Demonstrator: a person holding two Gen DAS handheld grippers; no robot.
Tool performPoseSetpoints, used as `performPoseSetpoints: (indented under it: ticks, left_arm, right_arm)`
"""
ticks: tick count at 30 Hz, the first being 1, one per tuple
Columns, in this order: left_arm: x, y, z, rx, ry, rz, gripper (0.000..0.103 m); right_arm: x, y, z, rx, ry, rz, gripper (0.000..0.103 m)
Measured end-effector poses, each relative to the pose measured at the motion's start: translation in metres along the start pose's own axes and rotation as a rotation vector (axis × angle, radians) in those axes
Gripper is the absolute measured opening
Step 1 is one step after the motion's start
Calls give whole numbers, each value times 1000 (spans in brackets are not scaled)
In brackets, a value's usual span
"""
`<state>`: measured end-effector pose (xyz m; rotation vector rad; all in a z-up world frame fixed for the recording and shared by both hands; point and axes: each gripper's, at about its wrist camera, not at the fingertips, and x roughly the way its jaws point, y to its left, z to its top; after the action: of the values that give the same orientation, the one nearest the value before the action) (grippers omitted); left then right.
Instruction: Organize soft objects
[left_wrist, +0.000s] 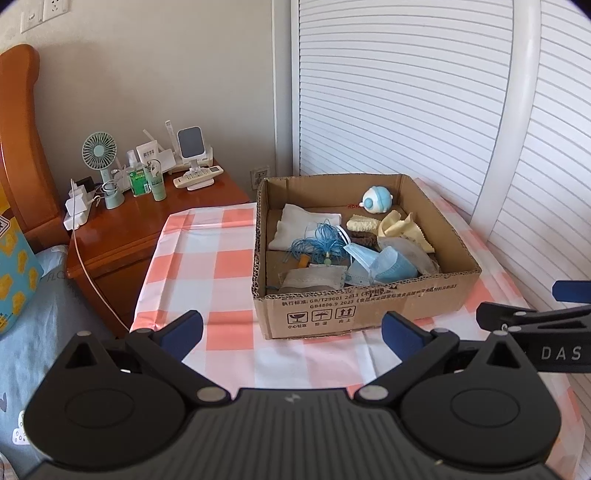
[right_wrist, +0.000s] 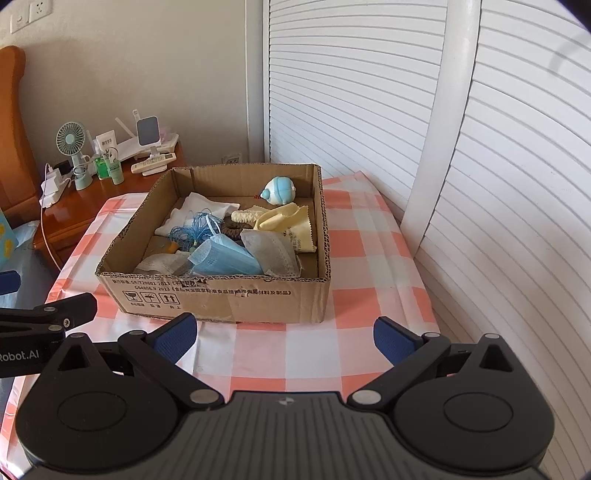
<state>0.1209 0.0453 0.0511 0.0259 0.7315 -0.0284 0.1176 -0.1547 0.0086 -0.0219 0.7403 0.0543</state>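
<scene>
Checked tablecloth (left_wrist: 229, 266) bears a filled cardboard box (right_wrist: 221, 295); left claw (left_wrist: 291, 332) and right claw (right_wrist: 284, 334) both released.

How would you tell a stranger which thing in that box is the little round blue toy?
Find the cardboard box on the checked cloth and look to its far right corner, by the back wall. The toy sits there alone, just behind the yellow cloth. It is the only round, firm-looking thing: pale blue with white bands, while the neighbours are flat masks, cloths and string.
</scene>
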Motion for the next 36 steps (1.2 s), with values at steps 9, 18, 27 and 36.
performPoseSetpoints:
  ticks: [9, 18, 27, 36]
  left_arm:
    - [-2, -4, 0, 6, 6, 5, 102]
    - [-3, -5, 0, 7, 8, 8, 102]
    - [-5, -5, 0, 6, 1, 12, 102]
    - [-6, -7, -1, 10, 6, 15, 102]
  right_arm:
    - [-2, -1, -1, 0, -4, 3, 103]
    - [-5, -2, -1, 3, -10, 5, 103]
    - [-7, -5, -2, 12, -19, 1, 103]
    - [-9, -5, -2, 12, -21, 2, 103]
